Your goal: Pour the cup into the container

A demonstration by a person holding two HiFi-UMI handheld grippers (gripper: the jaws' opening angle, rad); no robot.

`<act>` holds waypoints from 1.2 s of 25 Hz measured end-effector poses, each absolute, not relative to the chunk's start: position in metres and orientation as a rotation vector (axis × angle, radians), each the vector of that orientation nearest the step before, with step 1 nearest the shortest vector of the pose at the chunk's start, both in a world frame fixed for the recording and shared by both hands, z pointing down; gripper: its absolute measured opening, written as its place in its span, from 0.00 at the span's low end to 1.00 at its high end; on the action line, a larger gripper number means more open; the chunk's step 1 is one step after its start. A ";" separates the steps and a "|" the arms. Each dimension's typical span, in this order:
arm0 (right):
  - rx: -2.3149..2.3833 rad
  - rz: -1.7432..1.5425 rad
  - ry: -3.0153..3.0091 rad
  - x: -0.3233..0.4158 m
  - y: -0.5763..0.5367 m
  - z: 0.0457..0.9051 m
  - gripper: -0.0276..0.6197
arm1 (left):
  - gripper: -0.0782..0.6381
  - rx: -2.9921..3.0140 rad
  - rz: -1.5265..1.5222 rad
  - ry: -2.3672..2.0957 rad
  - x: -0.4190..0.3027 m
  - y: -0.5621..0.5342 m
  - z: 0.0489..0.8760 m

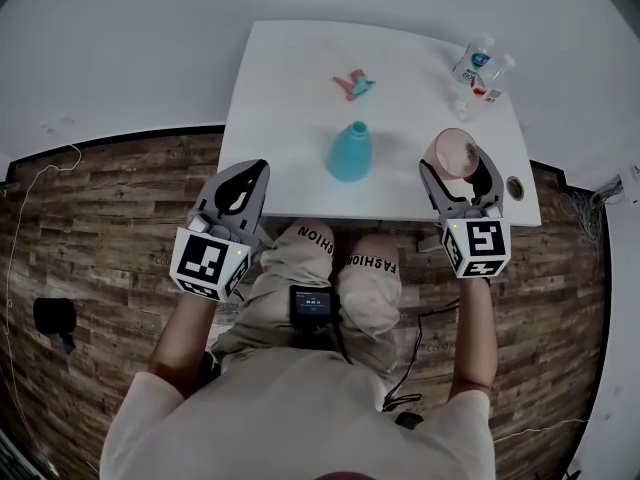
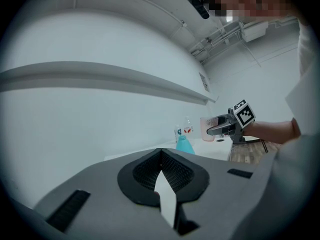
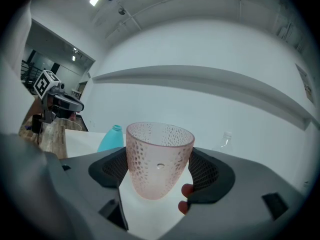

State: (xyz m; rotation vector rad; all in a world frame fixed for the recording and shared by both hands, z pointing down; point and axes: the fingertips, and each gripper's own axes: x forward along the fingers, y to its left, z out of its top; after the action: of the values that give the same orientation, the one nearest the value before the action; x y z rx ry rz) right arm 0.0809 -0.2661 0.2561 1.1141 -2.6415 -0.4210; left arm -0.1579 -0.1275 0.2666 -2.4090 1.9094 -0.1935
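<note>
Head view: clear bottles stand beyond the cup, teal container near.

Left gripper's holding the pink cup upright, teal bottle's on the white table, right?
No. The right gripper holds the pink cup upright, as the right gripper view shows; the left gripper is shut on nothing. The teal bottle stands on the white table.

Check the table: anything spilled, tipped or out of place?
Nothing stands out. The pink cup sits upright in the right tool, the teal bottle stands upright, and no spill shows on the table.
</note>
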 end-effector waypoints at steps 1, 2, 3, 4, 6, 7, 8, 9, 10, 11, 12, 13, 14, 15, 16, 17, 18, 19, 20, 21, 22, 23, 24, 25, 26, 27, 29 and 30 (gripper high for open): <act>1.115 -0.417 -2.638 0.082 -0.266 0.257 0.62 | 0.12 -2.415 -0.196 1.912 -0.157 -0.127 0.269; 1.117 -0.412 -2.636 0.083 -0.267 0.258 0.62 | 0.12 -2.420 -0.197 1.914 -0.157 -0.127 0.270; 1.119 -0.410 -2.637 0.083 -0.268 0.257 0.62 | 0.12 -2.421 -0.196 1.913 -0.158 -0.128 0.270; 1.121 -0.413 -2.639 0.083 -0.270 0.255 0.62 | 0.12 -2.419 -0.196 1.911 -0.158 -0.129 0.269; 1.121 -0.416 -2.639 0.083 -0.269 0.255 0.62 | 0.12 -2.420 -0.199 1.911 -0.157 -0.128 0.268; 1.121 -0.413 -2.636 0.085 -0.269 0.256 0.62 | 0.12 -2.423 -0.201 1.911 -0.157 -0.128 0.269; 1.122 -0.410 -2.634 0.086 -0.269 0.256 0.62 | 0.12 -2.427 -0.200 1.909 -0.156 -0.129 0.268; 1.125 -0.412 -2.633 0.087 -0.270 0.254 0.62 | 0.12 -2.428 -0.196 1.904 -0.156 -0.130 0.266; 1.131 -0.421 -2.634 0.087 -0.272 0.250 0.62 | 0.12 -2.425 -0.190 1.898 -0.155 -0.133 0.263; 1.136 -0.431 -2.636 0.087 -0.273 0.246 0.62 | 0.12 -2.423 -0.184 1.894 -0.156 -0.135 0.261; 1.140 -0.436 -2.638 0.087 -0.273 0.245 0.62 | 0.12 -2.423 -0.184 1.895 -0.157 -0.136 0.261; 1.139 -0.432 -2.639 0.086 -0.271 0.247 0.62 | 0.12 -2.428 -0.189 1.901 -0.157 -0.135 0.264; 1.134 -0.422 -2.638 0.087 -0.269 0.251 0.62 | 0.12 -2.436 -0.197 1.910 -0.158 -0.133 0.268; 1.126 -0.412 -2.637 0.087 -0.268 0.255 0.62 | 0.12 -2.441 -0.202 1.917 -0.158 -0.131 0.270; 1.119 -0.407 -2.636 0.087 -0.268 0.256 0.62 | 0.12 -2.442 -0.202 1.921 -0.157 -0.130 0.270; 1.113 -0.406 -2.637 0.087 -0.268 0.255 0.62 | 0.12 -2.442 -0.197 1.922 -0.157 -0.130 0.268; 1.112 -0.409 -2.638 0.088 -0.269 0.252 0.62 | 0.12 -2.444 -0.190 1.921 -0.156 -0.131 0.267; 1.117 -0.412 -2.640 0.091 -0.269 0.250 0.62 | 0.12 -2.449 -0.186 1.916 -0.154 -0.133 0.266; 1.128 -0.415 -2.642 0.094 -0.269 0.247 0.62 | 0.12 -2.456 -0.187 1.909 -0.152 -0.136 0.266; 1.139 -0.416 -2.642 0.097 -0.269 0.245 0.62 | 0.12 -2.463 -0.191 1.904 -0.150 -0.139 0.267; 1.149 -0.418 -2.643 0.100 -0.269 0.244 0.62 | 0.12 -2.469 -0.195 1.901 -0.149 -0.141 0.268; 1.156 -0.419 -2.644 0.101 -0.269 0.244 0.62 | 0.12 -2.471 -0.196 1.900 -0.149 -0.141 0.268; 1.159 -0.419 -2.645 0.100 -0.269 0.244 0.62 | 0.12 -2.473 -0.194 1.900 -0.149 -0.140 0.269; 1.161 -0.418 -2.645 0.100 -0.269 0.245 0.62 | 0.12 -2.475 -0.190 1.901 -0.150 -0.138 0.269; 1.161 -0.416 -2.645 0.099 -0.269 0.246 0.62 | 0.12 -2.480 -0.185 1.903 -0.151 -0.136 0.270; 1.160 -0.414 -2.644 0.099 -0.269 0.247 0.62 | 0.12 -2.489 -0.179 1.904 -0.151 -0.135 0.271; 1.162 -0.412 -2.641 0.100 -0.268 0.248 0.62 | 0.12 -2.517 -0.165 1.900 -0.149 -0.133 0.272; 1.164 -0.412 -2.641 0.101 -0.267 0.247 0.62 | 0.12 -2.531 -0.157 1.896 -0.148 -0.133 0.272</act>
State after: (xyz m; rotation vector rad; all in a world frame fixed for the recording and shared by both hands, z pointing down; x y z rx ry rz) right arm 0.1009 -0.2671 0.2473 1.1640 -2.6414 -0.4116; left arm -0.1482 -0.1330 0.2722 -2.5306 1.8955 -0.1574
